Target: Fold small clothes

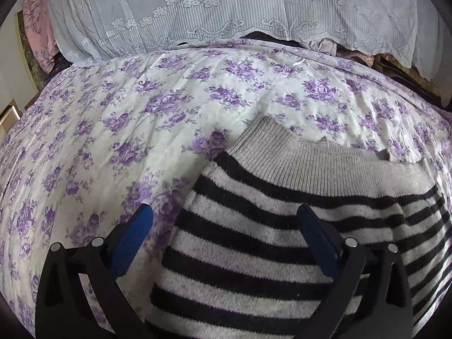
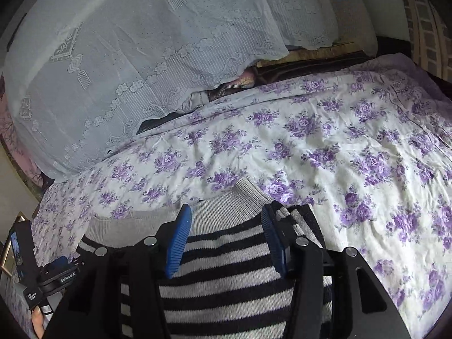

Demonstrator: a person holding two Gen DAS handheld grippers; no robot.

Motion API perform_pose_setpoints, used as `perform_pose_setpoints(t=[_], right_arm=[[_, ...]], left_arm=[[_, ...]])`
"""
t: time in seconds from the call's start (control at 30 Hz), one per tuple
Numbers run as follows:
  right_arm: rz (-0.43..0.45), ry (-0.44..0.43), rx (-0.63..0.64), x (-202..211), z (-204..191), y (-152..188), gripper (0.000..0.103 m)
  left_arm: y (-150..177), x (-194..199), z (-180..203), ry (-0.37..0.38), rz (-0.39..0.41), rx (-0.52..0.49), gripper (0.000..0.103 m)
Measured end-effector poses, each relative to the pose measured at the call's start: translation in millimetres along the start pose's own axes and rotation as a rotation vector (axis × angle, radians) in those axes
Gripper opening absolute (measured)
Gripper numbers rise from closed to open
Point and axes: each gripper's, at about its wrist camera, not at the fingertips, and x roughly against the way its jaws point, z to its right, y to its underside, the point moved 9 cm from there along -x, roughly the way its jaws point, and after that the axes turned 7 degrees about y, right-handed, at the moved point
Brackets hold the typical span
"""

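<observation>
The striped sweater (image 1: pixel 254 243) is seen lying flat on the flowered bedsheet (image 1: pixel 113 130), its grey ribbed band (image 1: pixel 310 163) turned toward the lace-draped pile (image 1: pixel 197 14) at the far side. The left hand-held gripper (image 1: pixel 226 226) is held released, fingers spread across the garment's left edge. The right hand-held gripper (image 2: pixel 226 231) is likewise held wide, nothing pinched, poised over the ribbed band near the right corner. Both seem placed at opposite edges so a fold can be started evenly.
</observation>
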Motion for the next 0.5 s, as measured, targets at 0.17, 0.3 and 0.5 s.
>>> perform_pose_setpoints(t=[0.17, 0.3, 0.5], right_arm=[[-0.093, 0.038, -0.046, -7.7, 33.3, 38.9, 0.052], [-0.136, 0.048, 0.004, -19.7, 39.4, 60.4, 0.052], [-0.053, -0.018, -0.042, 27.2, 38.2, 56.8, 0.052]], left_arm=[[28.9, 16.0, -12.2, 0.027, -0.026, 0.026, 0.099], [50.0, 18.5, -22.4, 0.013, -0.055, 0.024, 0.099], [59.1, 29.7, -37.7, -0.030, -0.032, 0.060, 0.099]])
